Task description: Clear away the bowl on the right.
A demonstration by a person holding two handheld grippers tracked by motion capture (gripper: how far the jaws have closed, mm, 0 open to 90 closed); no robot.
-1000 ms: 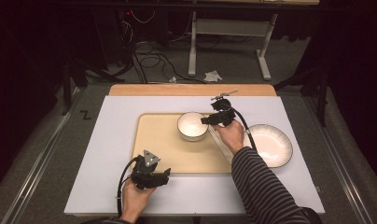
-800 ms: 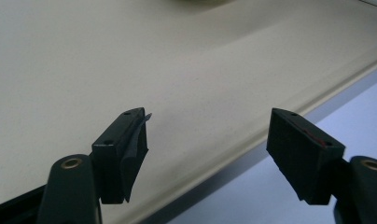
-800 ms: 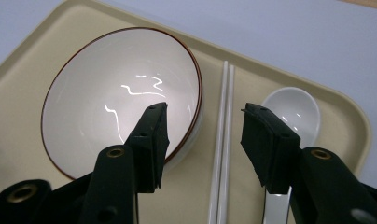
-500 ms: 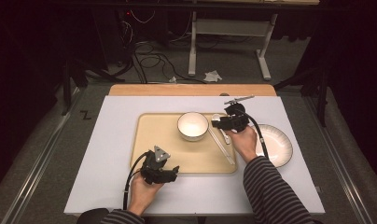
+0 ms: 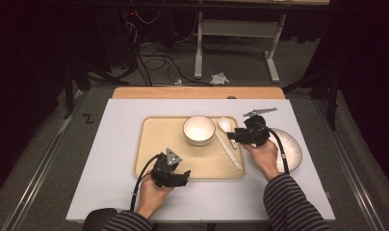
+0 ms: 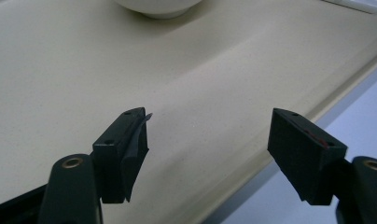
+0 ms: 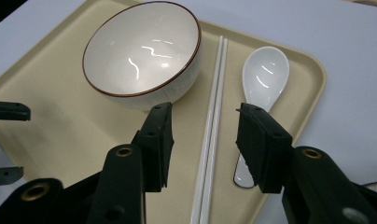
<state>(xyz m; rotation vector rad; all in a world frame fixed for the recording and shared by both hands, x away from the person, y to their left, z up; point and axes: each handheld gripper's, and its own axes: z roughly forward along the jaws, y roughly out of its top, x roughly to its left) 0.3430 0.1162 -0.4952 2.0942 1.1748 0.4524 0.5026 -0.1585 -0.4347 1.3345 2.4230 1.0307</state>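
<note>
While the chopsticks (image 7: pixel 213 126) lie on the tray (image 5: pixel 159 159) just right of the bowl (image 5: pixel 199 130), the right gripper (image 7: pixel 204 128) straddles them, its empty jaws having just been narrowing as if for a pinch, and the left gripper (image 6: pixel 207 135) waits agape and empty above the tray's near edge.

This looks like a lab or recording studio rather than a home. Black curtains (image 5: pixel 33 57) wall off a dark space, loose cables (image 5: pixel 151 55) lie tangled on grey carpet (image 5: pixel 240 62), and a white board (image 5: pixel 125 144) covers the counter (image 5: pixel 197 92), beside a metal-legged desk frame (image 5: pixel 236 43).
</note>
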